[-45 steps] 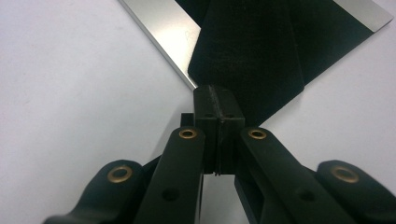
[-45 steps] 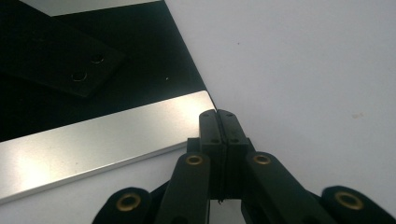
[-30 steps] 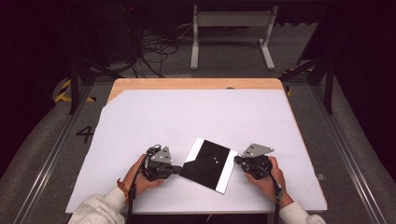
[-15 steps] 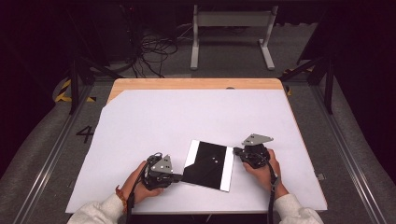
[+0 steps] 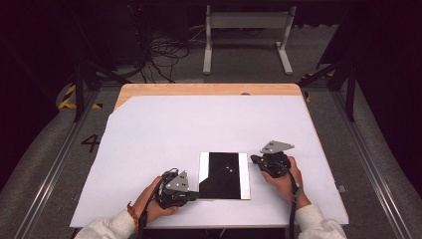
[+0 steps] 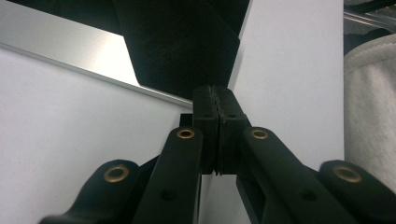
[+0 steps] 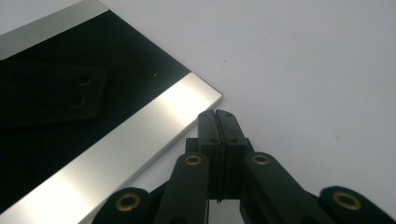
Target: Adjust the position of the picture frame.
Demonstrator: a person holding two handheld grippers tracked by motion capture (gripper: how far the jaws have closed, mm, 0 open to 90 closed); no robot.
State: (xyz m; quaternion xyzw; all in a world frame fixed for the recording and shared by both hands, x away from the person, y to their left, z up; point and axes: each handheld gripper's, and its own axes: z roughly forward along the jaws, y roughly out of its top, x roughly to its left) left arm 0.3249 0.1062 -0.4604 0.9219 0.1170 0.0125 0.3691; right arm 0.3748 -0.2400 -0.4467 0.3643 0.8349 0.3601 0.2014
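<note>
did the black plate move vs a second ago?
Yes. The black plate has rotated from skewed to square with the table's edges, both shut tools at its sides.

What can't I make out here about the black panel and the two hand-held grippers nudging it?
- Underside of the black panel: hidden in every view; it lies flat on the white table sheet.
- Left hand-held gripper: jaws shut at the panel's edge; actual contact is lost in dark glare.
- Right hand-held gripper: tips beside the silver strip's corner; touching or apart, unclear.
- Panel's small specks, high view: too small to identify.
</note>
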